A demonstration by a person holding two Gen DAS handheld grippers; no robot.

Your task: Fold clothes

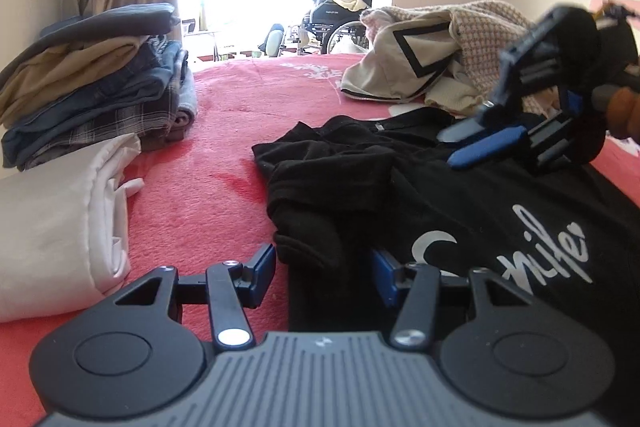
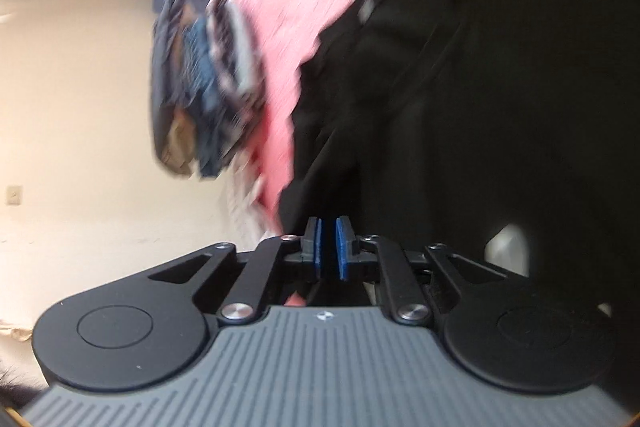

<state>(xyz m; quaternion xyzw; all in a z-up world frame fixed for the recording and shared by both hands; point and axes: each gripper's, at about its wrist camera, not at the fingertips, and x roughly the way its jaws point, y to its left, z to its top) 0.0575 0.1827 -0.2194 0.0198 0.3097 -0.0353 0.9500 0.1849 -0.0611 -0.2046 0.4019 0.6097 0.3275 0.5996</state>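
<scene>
Black shirt (image 1: 460, 195) on the red bed (image 1: 208, 163)
Left tool (image 1: 324, 267) spread at the shirt's hem; right tool (image 2: 329, 247) nearly pressed together above it; folded stack (image 1: 96, 79) far left

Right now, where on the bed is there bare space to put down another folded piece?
The widest bare patch of the red blanket lies between the folded stack with the white folded cloth on the left and the black T-shirt on the right, running back toward the window. The far right is crowded with the unfolded heap.
</scene>
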